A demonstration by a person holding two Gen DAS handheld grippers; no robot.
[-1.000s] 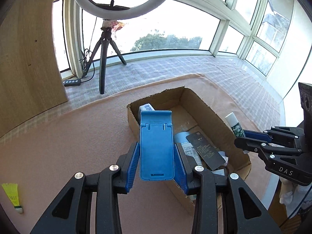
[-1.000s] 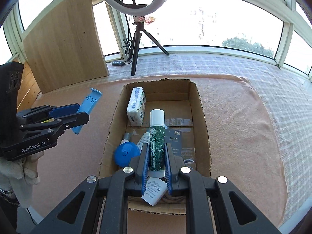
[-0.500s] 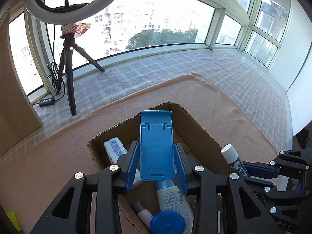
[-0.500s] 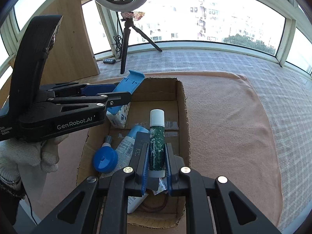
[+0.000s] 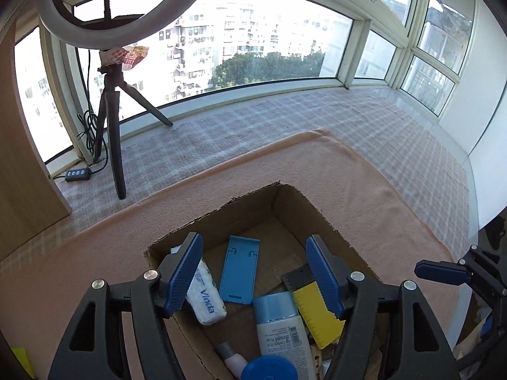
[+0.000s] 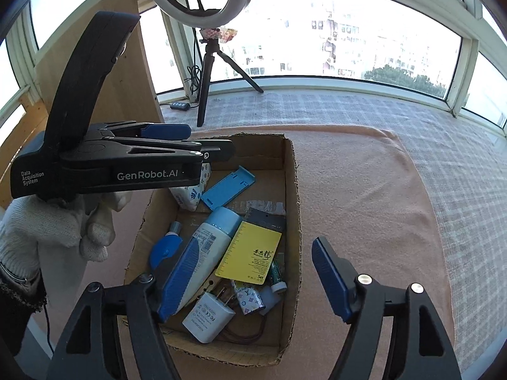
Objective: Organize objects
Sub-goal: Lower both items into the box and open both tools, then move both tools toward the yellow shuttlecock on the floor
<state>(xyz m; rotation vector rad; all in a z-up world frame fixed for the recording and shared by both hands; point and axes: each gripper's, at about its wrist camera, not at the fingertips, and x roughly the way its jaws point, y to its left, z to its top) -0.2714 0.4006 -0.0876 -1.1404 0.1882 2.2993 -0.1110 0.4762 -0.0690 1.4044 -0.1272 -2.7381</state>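
Both jaws just opened wide, nothing between | left gripper (image 5: 253, 275), right gripper (image 6: 250, 277) over cardboard box (image 6: 293, 190) | blue stand (image 5: 240, 269) flat near box's far wall, long axis along left fingers, nearer left.

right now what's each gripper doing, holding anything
left gripper: open, just let go, blue stand lies in the box
right gripper: open, just opened, holding nothing

Cardboard box (image 6: 291, 190) at frame centre on a blanket (image 6: 364, 221), phone stand (image 6: 228, 186) in its upper part, tissue pack (image 6: 190, 198) left of it, lotion tube (image 6: 212, 237) below, card (image 6: 250, 253) right of the tube, charger (image 6: 207, 316) at the box's lower edge, tripod (image 6: 206, 85) behind the box
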